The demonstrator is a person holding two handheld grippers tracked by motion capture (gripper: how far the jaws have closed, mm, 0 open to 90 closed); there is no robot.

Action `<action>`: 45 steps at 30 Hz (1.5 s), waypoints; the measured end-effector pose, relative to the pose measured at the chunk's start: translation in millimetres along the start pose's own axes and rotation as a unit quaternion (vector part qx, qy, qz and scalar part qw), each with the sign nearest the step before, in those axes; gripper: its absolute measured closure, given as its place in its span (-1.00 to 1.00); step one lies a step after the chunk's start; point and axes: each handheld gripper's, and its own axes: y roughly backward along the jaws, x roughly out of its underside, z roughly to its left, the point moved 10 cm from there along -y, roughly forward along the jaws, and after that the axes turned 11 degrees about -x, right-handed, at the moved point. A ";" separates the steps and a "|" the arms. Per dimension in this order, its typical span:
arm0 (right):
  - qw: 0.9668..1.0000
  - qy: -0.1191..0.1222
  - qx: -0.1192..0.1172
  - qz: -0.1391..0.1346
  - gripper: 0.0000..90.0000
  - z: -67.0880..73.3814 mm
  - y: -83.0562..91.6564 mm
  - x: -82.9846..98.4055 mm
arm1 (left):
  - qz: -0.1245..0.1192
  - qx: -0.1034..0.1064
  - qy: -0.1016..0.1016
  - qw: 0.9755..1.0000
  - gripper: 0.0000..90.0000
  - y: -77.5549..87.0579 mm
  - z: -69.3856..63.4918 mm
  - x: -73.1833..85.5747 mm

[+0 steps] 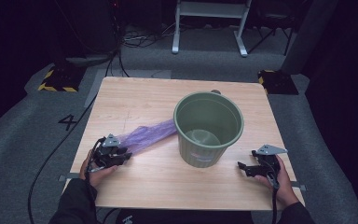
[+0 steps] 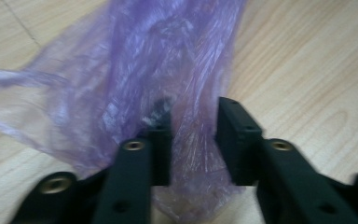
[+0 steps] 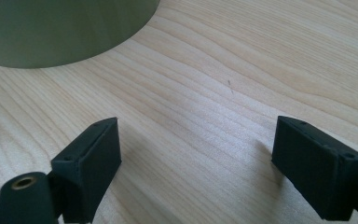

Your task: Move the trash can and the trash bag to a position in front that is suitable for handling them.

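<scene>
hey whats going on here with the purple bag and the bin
A person at a wooden table holds a claw in each hand. The left claw is at the near end of a thin purple plastic bag lying flat on the table, its jaws partly closed with bag film between them; a firm pinch can't be confirmed. The right claw rests open on bare wood beside an upright green bin. The bag's far end reaches the bin's base.

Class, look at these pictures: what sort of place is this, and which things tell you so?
Probably a lab or recording studio, not a home: a bare wooden table on grey carpet, black-and-yellow taped stand bases, loose floor cables and dark surroundings.
</scene>
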 end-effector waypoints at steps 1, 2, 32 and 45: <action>1.000 0.000 0.000 0.000 -0.66 0.0 0.0 0.0 | 0.000 0.000 0.000 1.000 0.65 0.0 0.0 0.0; 1.000 0.000 0.000 0.000 -0.66 0.0 0.0 0.0 | 0.002 0.011 0.002 1.000 0.70 -0.1 -4.5 0.5; 0.997 0.037 -0.016 -0.062 -0.67 96.9 -35.3 -62.4 | -0.004 0.093 -0.071 0.993 0.77 -18.5 -119.4 -26.9; 0.997 0.031 -0.005 -0.075 -0.64 83.1 -44.6 -80.4 | -0.005 0.116 -0.094 0.989 0.60 -25.8 -147.2 -36.8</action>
